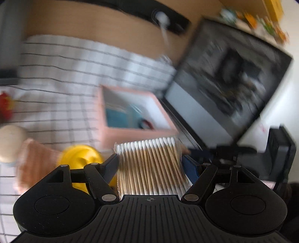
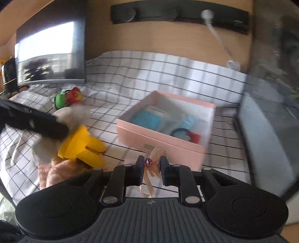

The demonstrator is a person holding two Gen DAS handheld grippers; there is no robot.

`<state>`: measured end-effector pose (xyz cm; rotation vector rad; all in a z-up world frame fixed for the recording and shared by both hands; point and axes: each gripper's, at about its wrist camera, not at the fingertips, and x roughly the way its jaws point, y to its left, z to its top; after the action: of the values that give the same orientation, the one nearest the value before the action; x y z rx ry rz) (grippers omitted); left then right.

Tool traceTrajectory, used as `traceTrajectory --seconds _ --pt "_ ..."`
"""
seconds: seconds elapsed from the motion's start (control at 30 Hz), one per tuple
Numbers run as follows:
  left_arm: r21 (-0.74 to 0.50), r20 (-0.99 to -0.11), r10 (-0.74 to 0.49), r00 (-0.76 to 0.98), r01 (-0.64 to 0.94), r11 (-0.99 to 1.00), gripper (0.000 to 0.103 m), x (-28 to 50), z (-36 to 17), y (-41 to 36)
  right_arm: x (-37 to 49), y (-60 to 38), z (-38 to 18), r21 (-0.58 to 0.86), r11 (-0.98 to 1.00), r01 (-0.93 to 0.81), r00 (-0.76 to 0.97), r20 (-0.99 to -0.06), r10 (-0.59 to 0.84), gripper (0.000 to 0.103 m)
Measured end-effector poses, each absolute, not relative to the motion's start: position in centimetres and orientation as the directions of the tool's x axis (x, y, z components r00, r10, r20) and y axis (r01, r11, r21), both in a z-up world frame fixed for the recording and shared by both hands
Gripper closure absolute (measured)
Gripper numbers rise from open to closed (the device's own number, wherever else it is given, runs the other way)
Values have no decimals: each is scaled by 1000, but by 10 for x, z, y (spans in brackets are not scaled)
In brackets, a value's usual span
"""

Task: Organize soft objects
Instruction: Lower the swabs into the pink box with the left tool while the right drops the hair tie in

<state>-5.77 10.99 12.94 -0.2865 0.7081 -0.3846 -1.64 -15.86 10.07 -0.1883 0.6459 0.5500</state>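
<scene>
My left gripper [image 1: 149,160] is shut on a clear pack of cotton swabs [image 1: 151,166] with wooden sticks, held in the air in front of an open pink box [image 1: 138,134]. In the right wrist view my right gripper [image 2: 151,168] is shut on a sheer peach ribbon bow with a red gem [image 2: 149,162], just short of the same pink box [image 2: 158,138]. Blue items and a red one lie inside the box. A yellow plush toy [image 2: 82,144] and a pink fluffy cloth [image 2: 56,173] lie left of the box on the checked cloth [image 2: 149,74].
A dark monitor [image 1: 229,74] stands right of the box in the left wrist view. A red and green plush [image 2: 68,98] lies farther back on the cloth. A black bar, the other gripper [image 2: 33,121], crosses the left side of the right wrist view. A wooden wall with a black strip [image 2: 179,15] rises behind.
</scene>
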Motion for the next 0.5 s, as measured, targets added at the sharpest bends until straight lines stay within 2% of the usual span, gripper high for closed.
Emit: traceTrajectory --seconds 0.17,0.43,0.5 --pt "-348 -610 -479 631 330 878 24 -37 125 71 -21 -188 104 6 885 -466 713 -589 380 85" --pt "-280 -488 -446 750 350 894 23 64 150 33 -35 -204 100 34 921 -389 759 -555 341 85" --pt "-262 -545 -401 736 305 916 23 103 133 18 -36 -202 96 35 926 -376 761 -559 330 85"
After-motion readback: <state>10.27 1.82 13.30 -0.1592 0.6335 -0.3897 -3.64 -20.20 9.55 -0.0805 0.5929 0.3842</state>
